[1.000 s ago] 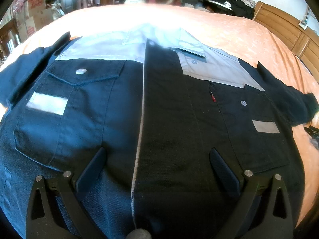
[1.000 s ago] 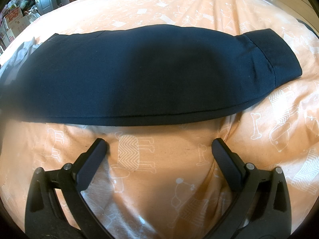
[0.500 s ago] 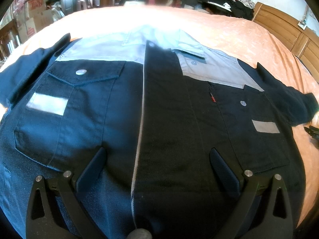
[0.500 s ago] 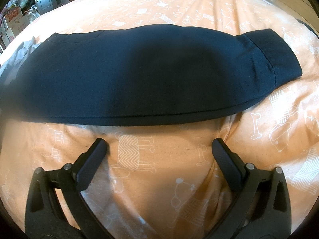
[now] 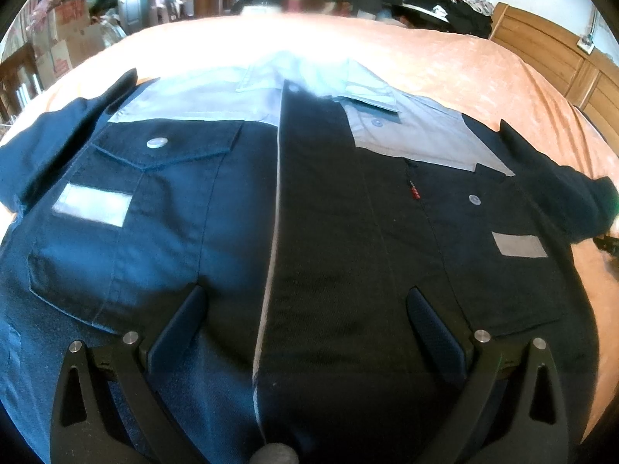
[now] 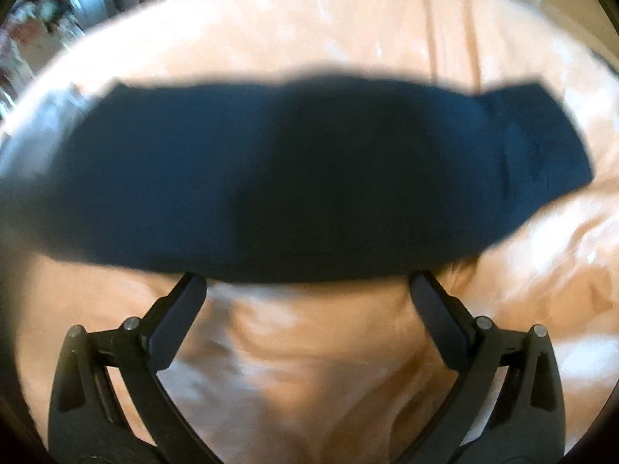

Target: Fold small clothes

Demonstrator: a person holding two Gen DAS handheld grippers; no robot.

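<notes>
Two grippers (image 5: 301, 301) (image 6: 305, 290), jaws wide, empty: left over jacket (image 5: 309, 232) mid-frame on bedsheet (image 5: 483, 77), right at sleeve (image 6: 271, 185) lower edge. Risked pinching sheet with hem; blurred.

Bare bedspread (image 6: 309, 348) before right tongs (image 6: 307, 290); sleeve (image 6: 290, 178) blocks ahead

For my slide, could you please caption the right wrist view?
Open right gripper at the near edge of a dark blue sleeve on the orange bedsheet.

matt navy woven cloth jacket (image 5: 240, 232); soft peach cotton bedsheet (image 6: 309, 367); glossy varnished wood headboard (image 5: 549, 50).
</notes>
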